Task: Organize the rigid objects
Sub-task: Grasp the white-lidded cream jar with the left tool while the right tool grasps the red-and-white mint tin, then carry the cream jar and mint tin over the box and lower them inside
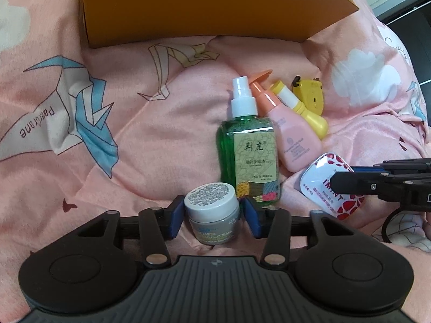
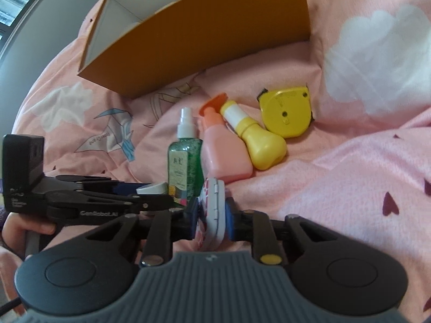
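Pick-up step: left gripper (image 1: 212,216) clamps clay-mask jar (image 1: 212,211), right gripper (image 2: 211,215) clamps mint tin (image 2: 212,210), both before orange box (image 1: 194,8); next, carry over its rim.

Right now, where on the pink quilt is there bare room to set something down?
Free: the quilt left of the green spray bottle, below the orange cardboard box. Also free right of the yellow tape measure. Crowded: the green spray bottle, pink pump bottle and yellow squeeze bottle lie packed together.
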A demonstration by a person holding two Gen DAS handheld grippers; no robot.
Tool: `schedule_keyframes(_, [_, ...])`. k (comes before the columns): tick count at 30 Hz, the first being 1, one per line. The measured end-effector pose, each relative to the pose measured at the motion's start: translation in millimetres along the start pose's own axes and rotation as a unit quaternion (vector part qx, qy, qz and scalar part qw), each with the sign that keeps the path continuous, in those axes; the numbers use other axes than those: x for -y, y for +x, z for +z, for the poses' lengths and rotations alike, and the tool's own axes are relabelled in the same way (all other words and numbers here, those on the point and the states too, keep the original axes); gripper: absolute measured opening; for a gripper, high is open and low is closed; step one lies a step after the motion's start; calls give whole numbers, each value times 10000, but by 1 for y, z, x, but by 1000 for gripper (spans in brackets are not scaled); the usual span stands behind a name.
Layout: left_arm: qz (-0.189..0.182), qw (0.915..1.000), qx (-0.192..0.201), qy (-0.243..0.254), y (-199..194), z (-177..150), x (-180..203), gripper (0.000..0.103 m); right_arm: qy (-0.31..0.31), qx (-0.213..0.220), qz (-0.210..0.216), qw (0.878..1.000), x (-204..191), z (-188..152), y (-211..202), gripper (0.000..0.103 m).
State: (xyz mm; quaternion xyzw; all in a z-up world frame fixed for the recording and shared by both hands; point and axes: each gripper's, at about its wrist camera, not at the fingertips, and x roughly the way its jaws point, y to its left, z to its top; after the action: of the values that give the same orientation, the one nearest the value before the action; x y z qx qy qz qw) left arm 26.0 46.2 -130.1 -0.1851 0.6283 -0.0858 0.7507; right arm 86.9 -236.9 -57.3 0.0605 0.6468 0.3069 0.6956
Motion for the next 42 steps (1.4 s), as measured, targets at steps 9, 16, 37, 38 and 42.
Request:
schedule_keyframes(9, [101, 9976, 644, 247, -35, -8, 10, 48, -170, 250, -54, 9995, -7, -1, -18, 17])
schedule_keyframes(16, [92, 9896, 1378, 401, -82, 6, 19, 48, -261, 650, 99, 9975, -18, 15, -38, 17])
schedule_keyframes(37, [1226, 9526, 2329, 1525, -137, 146, 31, 48, -865, 1677, 307, 9816, -64, 145, -63, 17])
schedule_keyframes(38, [1346, 9511, 2314, 1540, -132, 156, 29, 48, -857, 1689, 251, 9816, -64, 154, -59, 17])
schedule_keyframes(42, [1718, 9464, 2107, 1744, -105, 189, 20, 48, -693, 1573, 211, 9849, -60, 184, -42, 17])
